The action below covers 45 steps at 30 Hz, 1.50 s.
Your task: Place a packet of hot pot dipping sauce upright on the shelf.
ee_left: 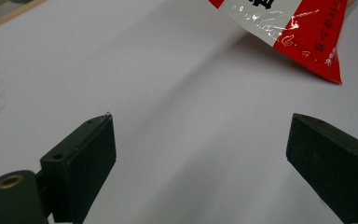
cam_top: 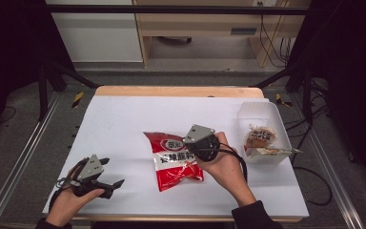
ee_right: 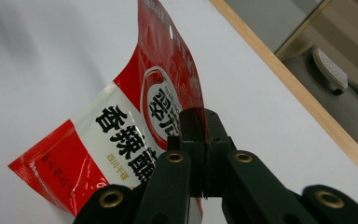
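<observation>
white tabletop (cam_top: 124,124), right tongs (ee_right: 200,126) clenched on red packet (cam_top: 174,160), its edge hidden; left tongs (ee_left: 200,154) released

Light wooden table (cam_top: 176,90) covered by a white sheet (cam_top: 119,124). On the sheet: a glossy red-and-white plastic snack bag (cam_top: 174,162) at centre, partly raised, and a white plastic tray (cam_top: 263,113) holding wrapped snacks at the right edge.

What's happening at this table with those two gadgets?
A person holds a clamp tool in each hand. The right gripper is shut on the edge of a red and white snack bag. The left gripper waits open above the white table. A white tray at the right holds other packets.
</observation>
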### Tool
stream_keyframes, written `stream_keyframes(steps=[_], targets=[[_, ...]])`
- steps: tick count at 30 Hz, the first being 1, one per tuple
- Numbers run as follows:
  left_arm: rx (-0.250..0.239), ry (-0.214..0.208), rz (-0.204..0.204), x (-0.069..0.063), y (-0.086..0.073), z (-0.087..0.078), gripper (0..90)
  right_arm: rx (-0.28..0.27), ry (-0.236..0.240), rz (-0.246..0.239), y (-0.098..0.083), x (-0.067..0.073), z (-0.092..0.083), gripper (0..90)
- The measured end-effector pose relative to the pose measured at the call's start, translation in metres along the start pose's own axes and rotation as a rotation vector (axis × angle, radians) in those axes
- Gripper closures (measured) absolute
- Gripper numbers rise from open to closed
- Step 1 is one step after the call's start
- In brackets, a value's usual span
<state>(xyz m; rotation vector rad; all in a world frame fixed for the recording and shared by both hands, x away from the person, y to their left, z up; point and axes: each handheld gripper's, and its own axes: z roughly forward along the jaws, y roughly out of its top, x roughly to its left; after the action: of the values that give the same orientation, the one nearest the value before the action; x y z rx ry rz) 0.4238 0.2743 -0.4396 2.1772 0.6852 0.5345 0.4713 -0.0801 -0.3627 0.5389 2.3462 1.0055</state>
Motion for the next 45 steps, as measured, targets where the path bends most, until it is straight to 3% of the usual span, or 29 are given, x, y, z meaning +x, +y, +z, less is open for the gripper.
stream_keyframes(steps=[4, 14, 20, 30, 36, 39, 42, 45], targets=[[0.007, -0.012, 0.035, 0.002, 0.019, 0.007, 9.1, -0.01, 0.012, -0.005, 0.004, -0.003, -0.002, 90.0], [-0.013, 0.0, 0.045, 0.024, 0.065, 0.01, 9.9, -0.039, 0.034, -0.041, 0.014, -0.002, -0.004, 90.0], [-0.025, -0.015, 0.037, 0.033, 0.083, 0.014, 11.0, -0.043, 0.046, -0.053, 0.02, -0.001, -0.005, 90.0], [-0.031, -0.055, 0.052, 0.028, 0.093, 0.021, 15.2, -0.045, 0.06, -0.064, 0.028, -0.001, -0.009, 90.0], [-0.045, -0.088, 0.064, 0.029, 0.099, 0.028, 29.6, -0.042, 0.066, -0.083, 0.034, 0.0, -0.011, 90.0], [-0.081, -0.132, 0.042, 0.03, 0.102, 0.03, 39.3, -0.043, 0.067, -0.078, 0.035, 0.0, -0.011, 90.0], [-0.064, -0.164, 0.052, 0.029, 0.105, 0.039, 45.8, -0.041, 0.072, -0.073, 0.035, 0.0, -0.011, 90.0], [-0.051, -0.195, 0.063, 0.026, 0.106, 0.044, 59.4, -0.039, 0.077, -0.07, 0.034, -0.001, -0.012, 90.0]])
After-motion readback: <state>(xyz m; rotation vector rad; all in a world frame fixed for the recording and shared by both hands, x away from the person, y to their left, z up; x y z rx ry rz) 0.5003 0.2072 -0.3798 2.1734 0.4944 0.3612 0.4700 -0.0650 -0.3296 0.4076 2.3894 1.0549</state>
